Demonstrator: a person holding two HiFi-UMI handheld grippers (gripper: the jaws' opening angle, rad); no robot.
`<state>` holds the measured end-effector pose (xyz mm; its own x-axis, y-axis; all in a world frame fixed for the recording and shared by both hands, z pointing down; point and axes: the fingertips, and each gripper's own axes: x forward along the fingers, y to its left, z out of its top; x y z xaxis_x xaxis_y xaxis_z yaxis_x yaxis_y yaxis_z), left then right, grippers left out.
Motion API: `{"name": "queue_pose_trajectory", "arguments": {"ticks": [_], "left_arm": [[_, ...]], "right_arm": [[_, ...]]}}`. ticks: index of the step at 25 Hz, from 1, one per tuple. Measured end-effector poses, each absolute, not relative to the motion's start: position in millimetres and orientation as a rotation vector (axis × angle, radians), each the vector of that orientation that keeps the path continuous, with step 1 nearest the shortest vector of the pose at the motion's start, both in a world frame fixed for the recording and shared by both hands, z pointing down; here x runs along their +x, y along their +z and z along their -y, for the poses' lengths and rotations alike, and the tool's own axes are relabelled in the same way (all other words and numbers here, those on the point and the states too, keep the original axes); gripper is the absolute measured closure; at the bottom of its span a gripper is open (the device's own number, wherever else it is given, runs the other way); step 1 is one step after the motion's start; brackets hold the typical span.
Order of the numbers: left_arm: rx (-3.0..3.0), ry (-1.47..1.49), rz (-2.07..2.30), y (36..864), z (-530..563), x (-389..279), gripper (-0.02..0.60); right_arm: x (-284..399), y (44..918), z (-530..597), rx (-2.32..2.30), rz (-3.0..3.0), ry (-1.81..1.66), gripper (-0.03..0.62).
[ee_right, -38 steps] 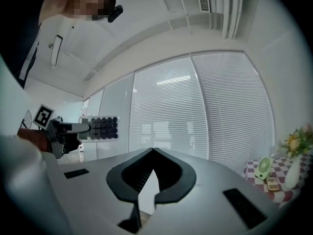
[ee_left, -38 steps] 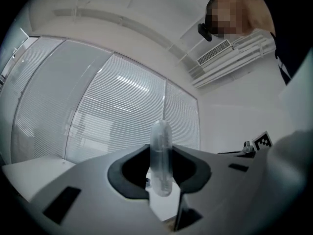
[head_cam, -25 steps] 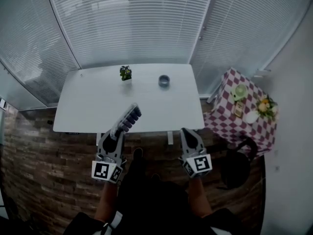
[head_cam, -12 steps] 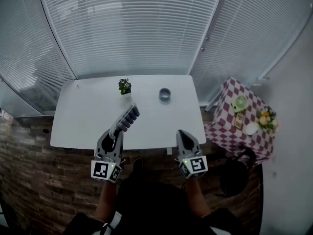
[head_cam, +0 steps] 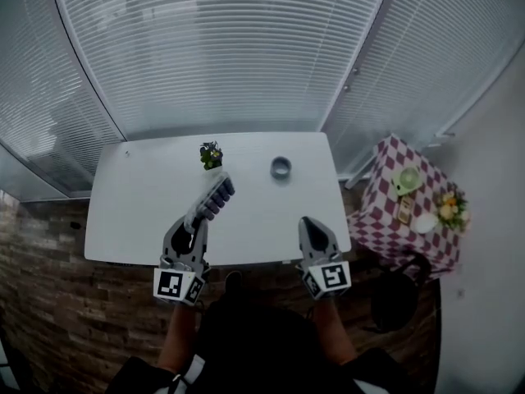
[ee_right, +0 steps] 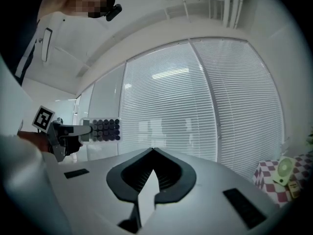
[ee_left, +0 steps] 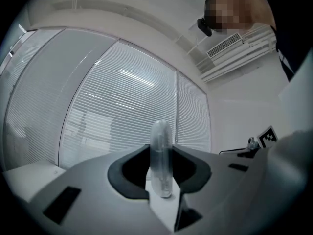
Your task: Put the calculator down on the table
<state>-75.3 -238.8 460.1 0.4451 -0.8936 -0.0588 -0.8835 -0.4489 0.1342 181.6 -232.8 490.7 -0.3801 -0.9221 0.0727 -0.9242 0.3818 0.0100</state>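
White table [head_cam: 131, 212] below. Pinching dark-keyed calculator [head_cam: 215, 197] edge-on in left gripper [head_cam: 195, 220], above it; holding right gripper [head_cam: 310, 224] pressed together, empty, over table's near edge.

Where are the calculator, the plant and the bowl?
calculator [head_cam: 217, 194], head view, on its dark keys.
plant [head_cam: 211, 153], head view, on its leaves.
bowl [head_cam: 273, 168], head view, on its left rim.
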Motion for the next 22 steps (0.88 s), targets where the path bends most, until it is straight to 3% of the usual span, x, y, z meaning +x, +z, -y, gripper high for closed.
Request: {"name": "queue_pose_trajectory", "arguments": {"ticks": [8, 22], "left_arm": [[2.560, -0.269, 1.552, 455.9, 258.8, -75.5, 0.482], [1.502, -1.024, 0.919, 491.4, 281.9, -95.9, 0.482]], "right_arm": [[176.8, 497.8, 244.2, 1.677, 2.509, 0.019, 0.588], [182.6, 505.4, 250.4, 1.759, 2.495, 0.101, 0.588]]}}
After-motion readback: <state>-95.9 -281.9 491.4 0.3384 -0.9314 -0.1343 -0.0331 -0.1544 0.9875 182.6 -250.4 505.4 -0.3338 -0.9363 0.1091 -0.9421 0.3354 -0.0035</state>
